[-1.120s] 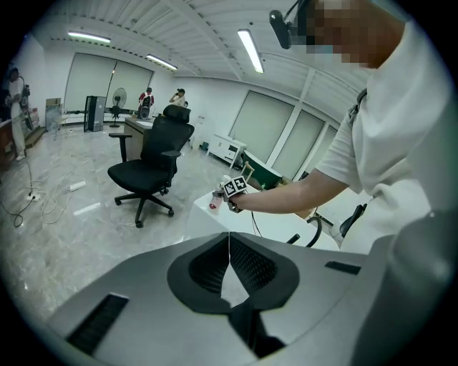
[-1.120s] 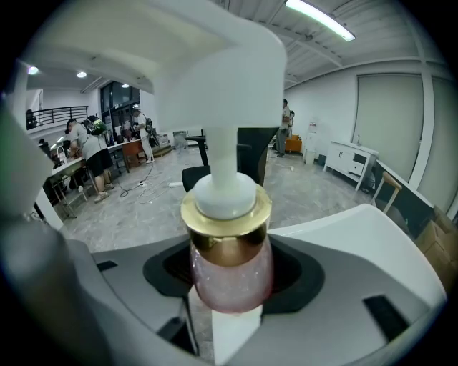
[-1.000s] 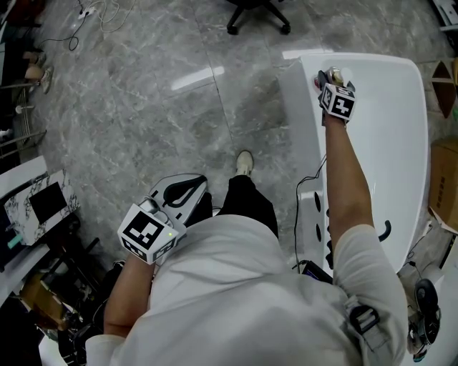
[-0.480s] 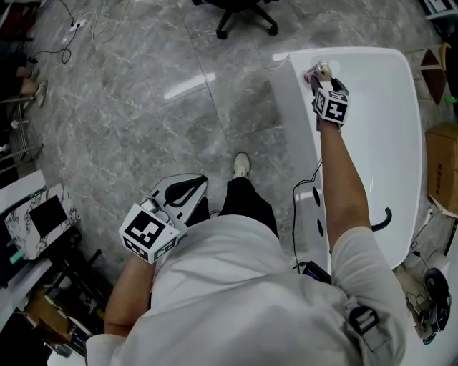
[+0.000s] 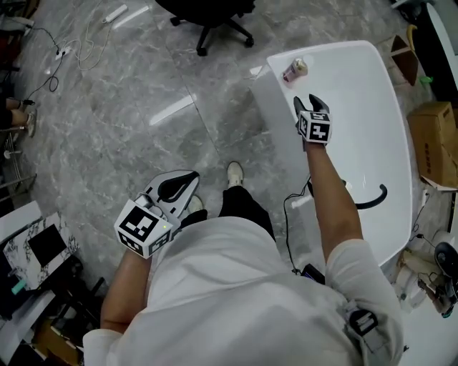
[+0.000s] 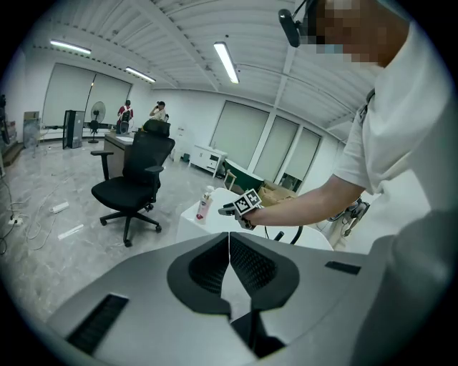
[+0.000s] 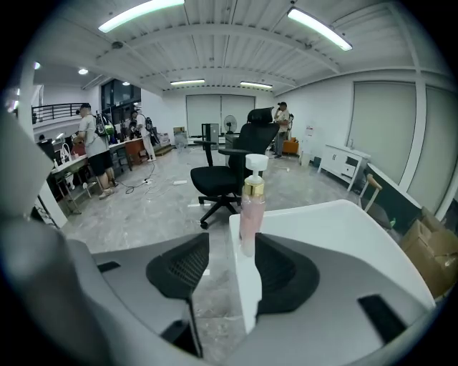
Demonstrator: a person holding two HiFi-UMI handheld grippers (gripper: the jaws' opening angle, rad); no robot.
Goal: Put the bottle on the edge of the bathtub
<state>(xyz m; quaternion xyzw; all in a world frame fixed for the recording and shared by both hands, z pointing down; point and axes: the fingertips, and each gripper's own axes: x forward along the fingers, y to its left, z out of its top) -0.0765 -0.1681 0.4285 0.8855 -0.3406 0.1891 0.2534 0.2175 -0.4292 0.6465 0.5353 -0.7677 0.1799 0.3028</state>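
The pink pump bottle [image 5: 294, 69] stands upright and alone on the far corner of the white bathtub's rim [image 5: 280, 107]. My right gripper [image 5: 306, 102] hovers over the rim a short way behind it. Its jaws are apart and closing, with nothing between them. In the right gripper view the bottle [image 7: 250, 204] rises just beyond the right gripper [image 7: 232, 250], apart from the pads. My left gripper [image 5: 187, 183] is held low at the person's left side, jaws shut and empty. The left gripper view shows the left gripper [image 6: 229, 250], the bottle [image 6: 205, 205] and the right gripper [image 6: 240, 207] farther off.
A black office chair [image 5: 207, 18] stands on the grey marble floor beyond the tub. Cardboard boxes [image 5: 433, 143] sit to the tub's right. A black curved hose [image 5: 368, 200] lies inside the tub. Cables and a power strip [image 5: 114, 13] lie at the far left.
The right gripper has let go of the bottle and drawn back along the rim, leaving it standing on the tub's corner. The left gripper has stayed where it was.
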